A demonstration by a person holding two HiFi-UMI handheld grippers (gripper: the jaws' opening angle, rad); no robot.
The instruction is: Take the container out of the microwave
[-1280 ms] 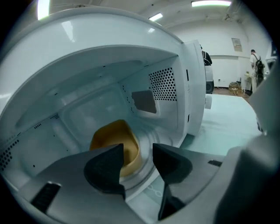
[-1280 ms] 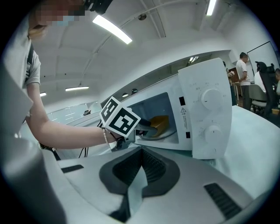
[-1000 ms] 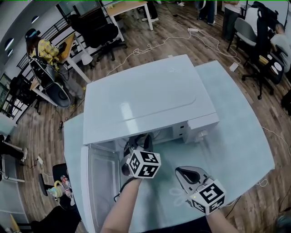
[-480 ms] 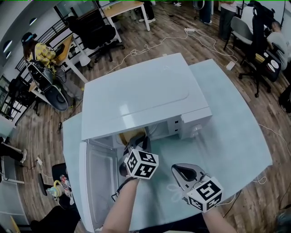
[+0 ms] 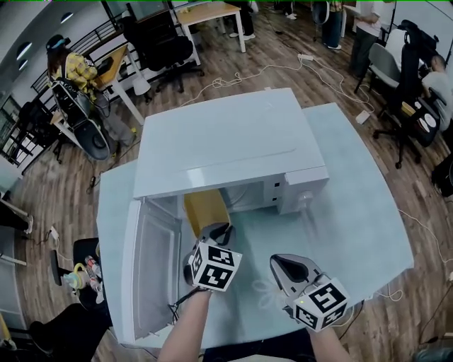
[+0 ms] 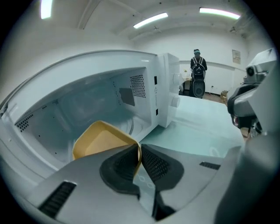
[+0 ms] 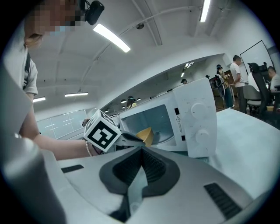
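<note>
Yellow container (image 5: 205,210) now partly out of the microwave (image 5: 226,141)
The left gripper (image 5: 216,230) has just closed its jaws on the rim and pulled it forward; the right gripper (image 5: 284,264) hangs pinched together, empty.

This is an open-plan office or lab floor. Black swivel chairs (image 5: 159,48) and desks (image 5: 207,10) stand at the far side, and white cables (image 5: 237,76) trail over the wood-plank floor (image 5: 283,46). Strip lights (image 6: 151,19) run overhead, people (image 5: 366,27) stand far right, and a microwave (image 5: 226,141) sits on a pale table (image 5: 354,212).
</note>
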